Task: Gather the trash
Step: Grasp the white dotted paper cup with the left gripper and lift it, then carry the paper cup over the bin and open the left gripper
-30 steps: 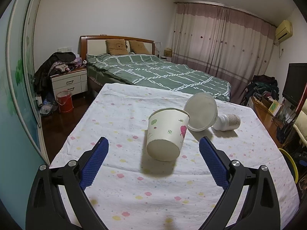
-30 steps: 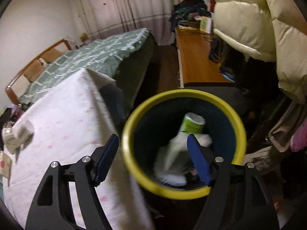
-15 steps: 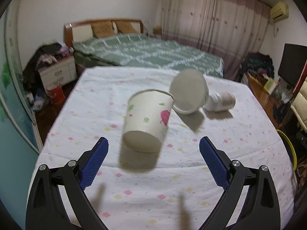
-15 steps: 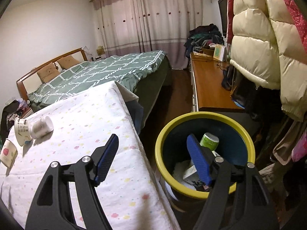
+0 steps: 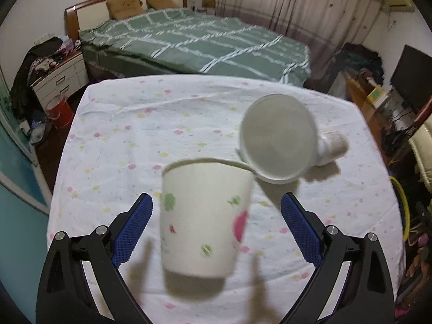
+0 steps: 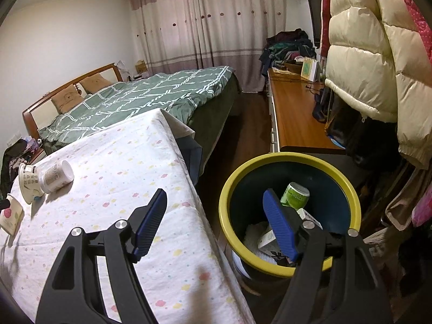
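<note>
- Bedroom clutter frames the left wrist view: a green checked bed lies beyond the tabletop with its dotted white cloth.
- Compared with a second ago, the paper cup now fills the lower middle of this view and sits between the blue pads; earlier it stood well ahead of them. The left claw has come forward and tipped down over it.
- Its jaws stand apart, with a gap showing on each side of the cup, so nothing is gripped yet.
- Just behind the cup, a white tub lies on its side with its round mouth facing the camera, and a small jar lies beside it. Both are trash yet to be picked up.
- By my reading, the next step is to close on the cup; it looks light and thin-walled, so a hard squeeze could crush it.
- Right wrist view: the same tabletop runs along the left, and the yellow-rimmed bin stands on the floor just off its edge.
- This view has swung from looking down into the bin to a wider look across the room.
- The right claw is spread wide with nothing between its pads.
- A green-labelled can and a small box already rest inside the bin, so part of the job looks done.
</note>
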{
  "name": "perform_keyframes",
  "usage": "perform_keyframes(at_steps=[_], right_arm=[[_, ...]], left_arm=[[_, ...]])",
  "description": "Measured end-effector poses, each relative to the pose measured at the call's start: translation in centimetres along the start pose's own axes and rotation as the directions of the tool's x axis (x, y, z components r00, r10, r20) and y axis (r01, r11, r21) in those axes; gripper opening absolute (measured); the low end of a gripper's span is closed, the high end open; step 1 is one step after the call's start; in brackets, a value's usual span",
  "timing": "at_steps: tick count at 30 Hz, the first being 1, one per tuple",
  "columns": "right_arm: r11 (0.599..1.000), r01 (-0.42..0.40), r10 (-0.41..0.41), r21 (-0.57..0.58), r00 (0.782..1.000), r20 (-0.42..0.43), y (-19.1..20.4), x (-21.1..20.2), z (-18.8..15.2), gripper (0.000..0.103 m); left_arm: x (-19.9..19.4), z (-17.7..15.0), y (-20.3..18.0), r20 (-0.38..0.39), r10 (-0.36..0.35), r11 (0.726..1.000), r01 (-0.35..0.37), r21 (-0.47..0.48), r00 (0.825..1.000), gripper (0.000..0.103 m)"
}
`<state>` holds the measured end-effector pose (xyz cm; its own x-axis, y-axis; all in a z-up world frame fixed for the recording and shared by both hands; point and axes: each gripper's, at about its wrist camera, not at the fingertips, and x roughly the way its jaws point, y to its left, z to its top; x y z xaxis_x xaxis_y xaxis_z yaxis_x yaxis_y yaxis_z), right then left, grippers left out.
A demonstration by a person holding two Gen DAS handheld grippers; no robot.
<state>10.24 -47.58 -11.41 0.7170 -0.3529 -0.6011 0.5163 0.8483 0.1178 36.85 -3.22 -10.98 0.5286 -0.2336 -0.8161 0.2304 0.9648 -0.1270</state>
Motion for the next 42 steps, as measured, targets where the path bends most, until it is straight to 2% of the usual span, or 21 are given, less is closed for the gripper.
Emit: perform_keyframes(at_steps=[2, 4, 6, 10, 12, 16, 19, 23, 27, 32, 36, 42], right_arm=[[1.000, 0.000, 0.000, -0.002, 1.000, -0.004, 0.0, 0.1, 0.0, 0.070], [1.000, 0.001, -0.001, -0.001, 1.000, -0.011, 0.0, 0.2, 0.0, 0.070], [1.000, -0.002, 0.002, -0.002, 1.000, -0.022, 0.0, 0.4, 0.1, 0.070], [1.000, -0.006, 0.006, -0.003, 1.000, -0.025, -0.1, 0.5, 0.1, 0.070], [1.000, -0.007, 0.007, -0.005, 1.000, -0.025, 0.0, 0.5, 0.1, 0.070], [1.000, -0.012, 0.012, -0.006, 1.000, -0.029, 0.0, 0.5, 0.1, 0.070], [1.000, -0.015, 0.015, -0.002, 0.999, -0.032, 0.0, 0.6, 0.1, 0.070], [1.000, -0.013, 0.013, 0.003, 1.000, -0.008, -0.1, 0.2, 0.1, 0.070], [1.000, -0.006, 0.005, 0.002, 1.000, 0.030, 0.1, -0.5, -0.1, 0.070], [0.999, -0.037, 0.033, 0.030, 0.993, 0.114, -0.9, -2.4, -0.4, 0.070], [0.998, -0.043, 0.038, 0.045, 0.993, 0.113, -2.7, -3.9, -0.5, 0.070], [0.998, -0.007, -0.001, 0.063, 0.992, 0.129, -6.2, -6.8, -0.5, 0.070]], left_arm=[[0.9, 0.6, 0.2, -0.044, 0.002, 1.000, -0.001, 0.009, 0.999, 0.092], [1.7, 0.9, 0.3, -0.081, 0.008, 1.000, -0.007, 0.012, 0.997, 0.084], [2.7, 1.2, 0.4, -0.130, 0.011, 1.000, -0.009, 0.016, 0.991, 0.080], [3.9, 1.3, 0.5, -0.167, 0.018, 1.000, -0.014, 0.020, 0.986, 0.072], [4.1, 1.3, 0.6, -0.163, 0.015, 1.000, -0.012, 0.018, 0.986, 0.070], [3.5, 1.4, 0.7, -0.130, 0.007, 1.000, -0.005, 0.021, 0.991, 0.059], [2.7, 1.2, 0.5, -0.106, -0.002, 1.000, 0.005, 0.020, 0.994, 0.054], [0.2, 0.4, -0.8, -0.039, 0.006, 0.999, -0.004, 0.045, 0.999, 0.053], [-3.1, -0.5, -3.3, 0.024, -0.013, 0.996, 0.011, 0.091, 1.000, 0.053], [-6.7, -1.4, -8.9, 0.071, -0.104, 0.979, 0.089, 0.186, 0.992, 0.053], [-8.2, -2.3, -14.4, 0.069, -0.194, 0.945, 0.167, 0.282, 0.979, 0.053], [-8.4, -3.3, -24.6, 0.008, -0.330, 0.859, 0.297, 0.417, 0.944, 0.053]])
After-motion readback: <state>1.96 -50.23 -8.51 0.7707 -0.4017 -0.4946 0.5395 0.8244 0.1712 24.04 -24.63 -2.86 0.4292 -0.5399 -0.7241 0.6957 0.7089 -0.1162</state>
